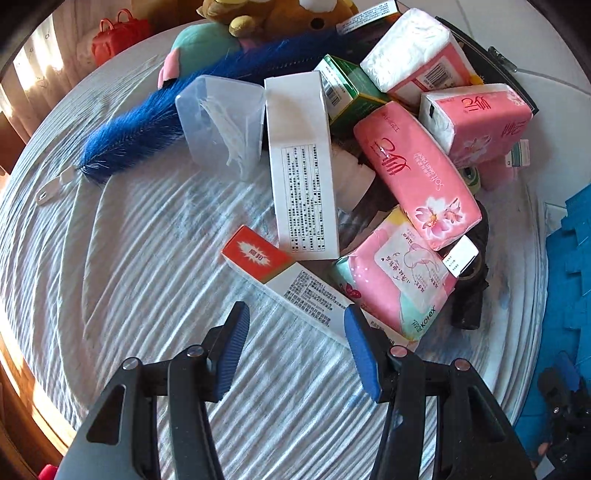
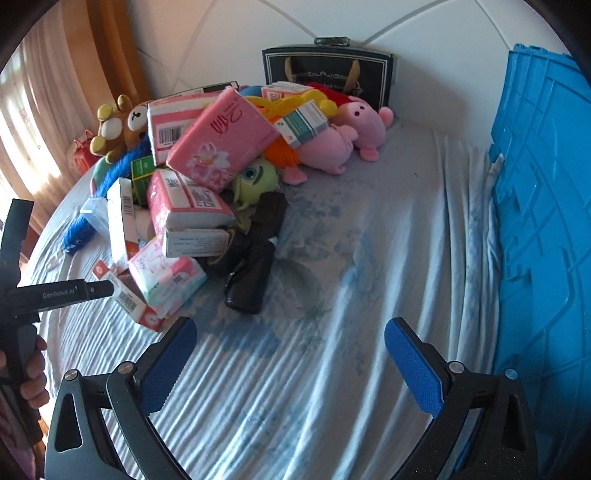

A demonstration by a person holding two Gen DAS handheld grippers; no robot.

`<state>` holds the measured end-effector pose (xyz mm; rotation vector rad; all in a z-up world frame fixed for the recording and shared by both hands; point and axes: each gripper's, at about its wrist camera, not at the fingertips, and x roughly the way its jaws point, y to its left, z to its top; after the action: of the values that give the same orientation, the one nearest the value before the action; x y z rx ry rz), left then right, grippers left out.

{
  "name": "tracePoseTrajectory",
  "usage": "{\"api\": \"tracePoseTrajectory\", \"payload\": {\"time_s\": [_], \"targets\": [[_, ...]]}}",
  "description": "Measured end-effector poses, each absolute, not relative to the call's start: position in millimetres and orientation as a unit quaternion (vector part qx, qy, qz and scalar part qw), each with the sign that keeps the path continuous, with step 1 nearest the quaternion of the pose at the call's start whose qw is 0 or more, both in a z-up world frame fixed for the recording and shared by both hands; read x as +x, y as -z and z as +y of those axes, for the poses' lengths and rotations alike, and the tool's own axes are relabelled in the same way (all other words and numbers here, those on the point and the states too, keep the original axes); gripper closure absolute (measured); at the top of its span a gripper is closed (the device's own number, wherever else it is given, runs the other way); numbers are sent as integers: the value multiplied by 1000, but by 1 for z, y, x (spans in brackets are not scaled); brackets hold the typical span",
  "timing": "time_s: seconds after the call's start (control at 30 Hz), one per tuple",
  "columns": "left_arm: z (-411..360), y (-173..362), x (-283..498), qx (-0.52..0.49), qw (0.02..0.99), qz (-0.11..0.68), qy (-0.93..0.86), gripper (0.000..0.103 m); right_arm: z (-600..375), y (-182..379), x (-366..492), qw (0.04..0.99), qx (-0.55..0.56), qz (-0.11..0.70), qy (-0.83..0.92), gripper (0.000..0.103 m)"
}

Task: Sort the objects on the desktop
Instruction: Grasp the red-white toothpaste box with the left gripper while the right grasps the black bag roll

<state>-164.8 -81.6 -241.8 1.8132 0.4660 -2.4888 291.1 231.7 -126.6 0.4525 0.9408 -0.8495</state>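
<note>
Rumpled bedsheet (image 2: 369,258) carries a heap of tissue packs (image 1: 417,177) and boxes; my left gripper (image 1: 293,328) and right gripper (image 2: 291,345) hang apart, empty, beside a blue crate (image 2: 546,221).

A home bedroom: sheeted bed (image 2: 332,258), padded headboard (image 2: 258,33), curtains (image 2: 33,92), plush toys (image 2: 354,122).

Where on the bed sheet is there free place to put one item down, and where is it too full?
Free: the sheet between the black folded umbrella and the blue crate, and the striped stretch below the blue duster. Crowded: the pile of tissue packs, boxes and plush toys by the headboard.
</note>
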Motion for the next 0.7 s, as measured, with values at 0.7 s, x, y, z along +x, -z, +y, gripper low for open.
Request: {"api": "tracePoseTrajectory", "payload": {"time_s": [0.7], "targets": [[-72, 249, -160, 564, -34, -13, 825, 54, 177, 203, 364, 734, 260, 519, 352, 31]]}}
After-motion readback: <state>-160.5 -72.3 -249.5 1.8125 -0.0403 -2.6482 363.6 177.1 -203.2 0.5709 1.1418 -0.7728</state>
